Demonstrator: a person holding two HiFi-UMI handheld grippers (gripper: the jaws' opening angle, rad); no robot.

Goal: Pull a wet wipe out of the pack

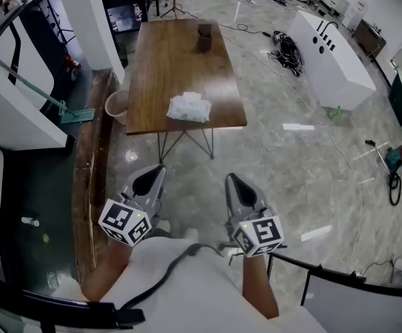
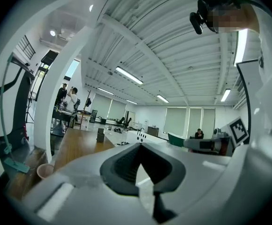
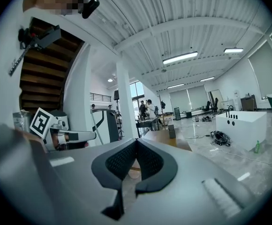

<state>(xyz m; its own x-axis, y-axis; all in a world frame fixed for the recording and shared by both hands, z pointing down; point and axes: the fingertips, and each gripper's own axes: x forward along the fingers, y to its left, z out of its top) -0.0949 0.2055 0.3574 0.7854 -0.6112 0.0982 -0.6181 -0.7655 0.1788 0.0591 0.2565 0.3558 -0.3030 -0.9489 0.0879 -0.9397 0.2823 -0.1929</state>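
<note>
Position: I stand short of the desk [image 1: 161, 61], on the polished stone floor [image 1: 305, 179], with both tools held low in front of my body.

Left hand-held gripper [image 1: 159, 168]: jaws fully together, tips meeting, nothing between them. It points roughly level toward the desk's near edge and is well apart from it.

Right hand-held gripper [image 1: 231, 177]: jaws likewise together and empty, level, beside the left one and equally far from the desk.

Wet wipe pack [image 1: 189, 107]: lying flat on the desk, close to the near edge and toward the near right corner (a pale, crinkled soft pack; whether its flap is open cannot be told from here). Neither tool touches it.

Other items on the desk: one dark container [image 1: 205, 37], upright, near the far edge and toward the far right corner, well apart from the pack.

Surroundings: a pink bucket [image 1: 117, 105] stands on the floor just beside the desk's near left corner. A teal-handled mop [image 1: 61, 104] leans at the left, against a white wall panel.
</note>
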